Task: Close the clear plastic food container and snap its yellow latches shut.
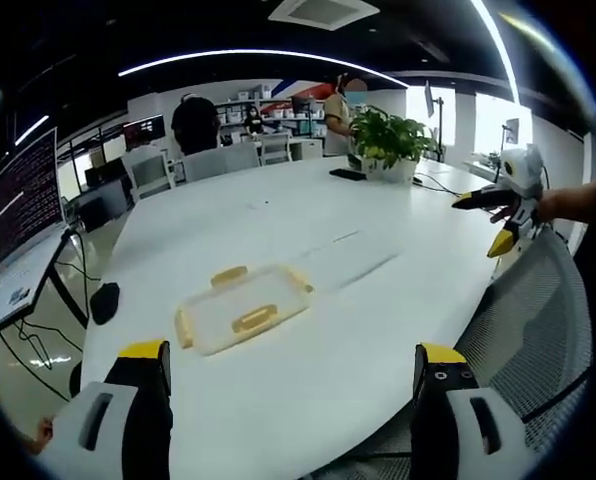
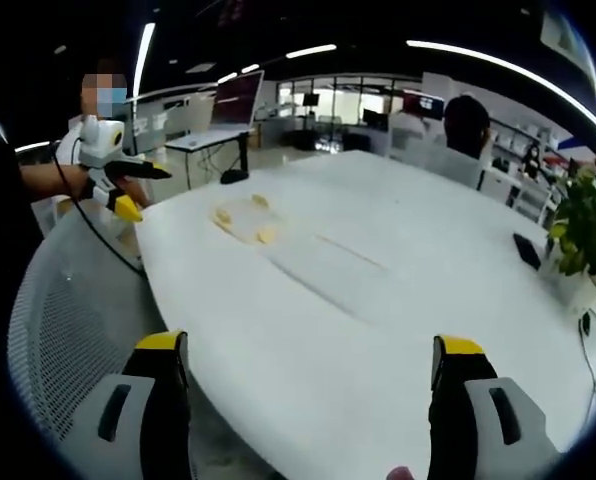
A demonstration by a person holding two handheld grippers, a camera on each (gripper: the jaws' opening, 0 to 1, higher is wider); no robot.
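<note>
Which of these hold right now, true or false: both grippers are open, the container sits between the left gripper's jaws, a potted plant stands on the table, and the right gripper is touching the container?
1. Both grippers are open. True: the left gripper and right gripper have jaws spread wide and empty.
2. The container sits between the left jaws. False: it lies on the white table, ahead of them.
3. A potted plant stands on the table. True.
4. The right gripper touches the container. False: it is well apart from it.
</note>
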